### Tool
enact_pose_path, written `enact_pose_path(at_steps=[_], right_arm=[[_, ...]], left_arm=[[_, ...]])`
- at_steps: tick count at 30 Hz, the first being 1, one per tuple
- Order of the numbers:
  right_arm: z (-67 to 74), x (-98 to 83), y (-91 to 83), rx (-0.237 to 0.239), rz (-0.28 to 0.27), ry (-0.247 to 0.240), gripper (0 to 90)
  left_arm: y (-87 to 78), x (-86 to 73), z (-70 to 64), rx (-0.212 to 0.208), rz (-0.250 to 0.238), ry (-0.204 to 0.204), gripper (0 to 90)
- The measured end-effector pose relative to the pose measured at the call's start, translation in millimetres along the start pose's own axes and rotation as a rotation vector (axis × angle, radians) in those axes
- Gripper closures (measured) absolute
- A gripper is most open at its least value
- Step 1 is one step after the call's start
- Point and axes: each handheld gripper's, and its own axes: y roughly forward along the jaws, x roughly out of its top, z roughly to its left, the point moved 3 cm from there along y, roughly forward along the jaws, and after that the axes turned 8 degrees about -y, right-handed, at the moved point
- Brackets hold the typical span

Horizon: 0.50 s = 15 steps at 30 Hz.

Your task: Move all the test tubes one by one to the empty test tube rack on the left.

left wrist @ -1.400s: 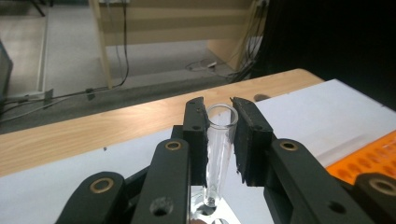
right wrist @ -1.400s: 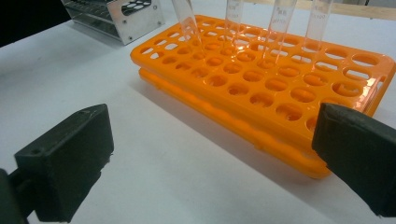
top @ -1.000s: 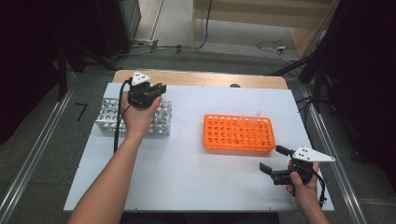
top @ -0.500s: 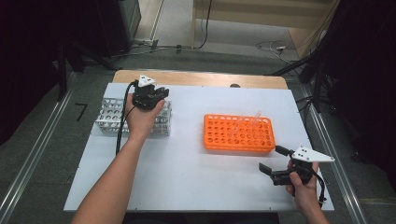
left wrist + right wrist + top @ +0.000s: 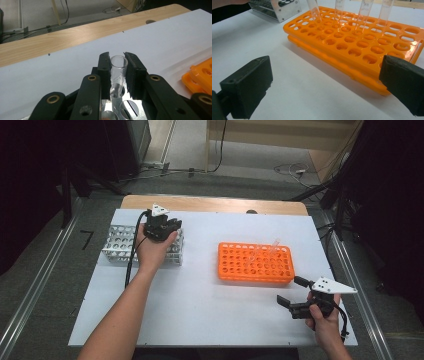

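My left gripper (image 5: 165, 226) hovers over the right end of a metal tube rack (image 5: 120, 245) at the table's left. Its jaws are shut on a clear glass test tube (image 5: 117, 75), whose lower end reaches down toward the rack's holes (image 5: 128, 107). An orange tube rack (image 5: 255, 262) lies right of the middle, with several clear tubes (image 5: 364, 11) standing in its far rows. My right gripper (image 5: 294, 293) rests low near the table's front right, just in front of the orange rack (image 5: 352, 42). It is open, with nothing between the jaws.
A white sheet (image 5: 200, 305) covers the table, with a wooden strip (image 5: 215, 204) along the far edge. A cable (image 5: 131, 255) trails from the left gripper along the forearm. Dark stands and floor cables surround the table.
The left hand has shifted slightly forward and right over the metal rack with the tube held. The right gripper has stayed in place, open.
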Motion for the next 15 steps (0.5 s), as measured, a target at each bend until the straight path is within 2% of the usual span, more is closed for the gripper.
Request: enact_pose_path(at_steps=[3, 7, 12, 15], right_arm=[[0.2, -0.4, 0.5, 0.0, 0.005, 0.0, 0.0], [0.9, 0.4, 0.4, 0.003, 0.003, -0.001, 0.0], [0.7, 0.9, 0.7, 0.004, 0.002, -0.001, 0.0], [0.8, 1.8, 1.3, 0.003, 0.005, 0.0, 0.0]], left_arm=[[-0.1, -0.9, -0.3, 0.004, 0.005, -0.001, 74.3], [-5.6, -0.5, 1.4, -0.004, -0.036, -0.031, 64.2], [-18.1, -2.1, -2.8, -0.046, -0.071, -0.033, 46.3], [-30.8, -5.3, -6.2, -0.056, -0.11, -0.027, 37.1]])
